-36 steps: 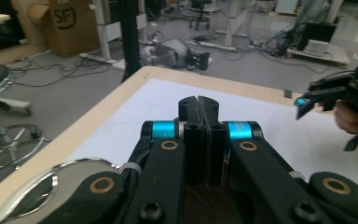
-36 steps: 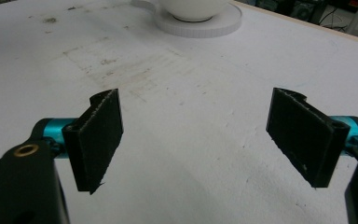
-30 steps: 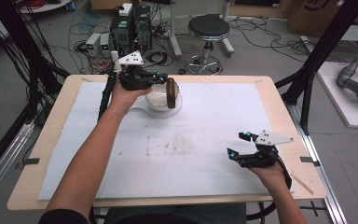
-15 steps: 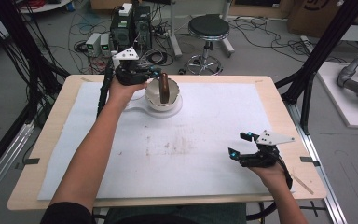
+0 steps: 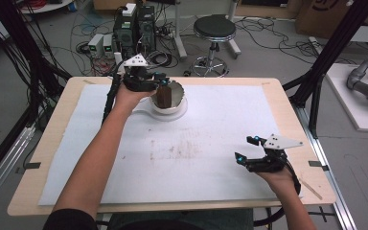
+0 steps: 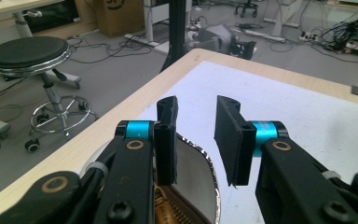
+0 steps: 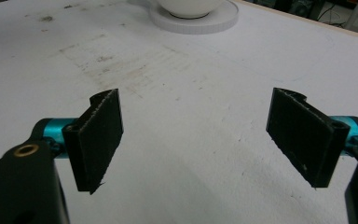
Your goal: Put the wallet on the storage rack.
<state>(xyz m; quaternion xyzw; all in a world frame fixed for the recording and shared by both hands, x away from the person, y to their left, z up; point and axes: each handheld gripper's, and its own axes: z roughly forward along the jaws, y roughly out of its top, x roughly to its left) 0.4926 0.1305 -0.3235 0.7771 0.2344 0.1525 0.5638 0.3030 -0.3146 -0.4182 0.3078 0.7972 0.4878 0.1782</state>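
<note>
Scene: left hand-held gripper [image 5: 165,85] at 12 o'clock on the worktop [image 5: 43,158], jaws just parted, gripping nothing.
Object: brown cup [image 5: 165,96] stands in the white bowl [image 5: 181,101] on a white plate [image 5: 170,111].
Right hand-held gripper [image 5: 244,154]: wide, empty, at 4 o'clock.
Risk: withdrawing jaws could clip the cup and topple it.

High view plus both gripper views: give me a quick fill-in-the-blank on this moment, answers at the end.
1. The brown object stands in a white ___.
2. The bowl sits on a white round ___.
3. The left gripper jaws, just opening, hold ___ between them.
4. The right gripper has its jaws ___ above the white mat.

Missing words: bowl; plate; nothing; open
</note>
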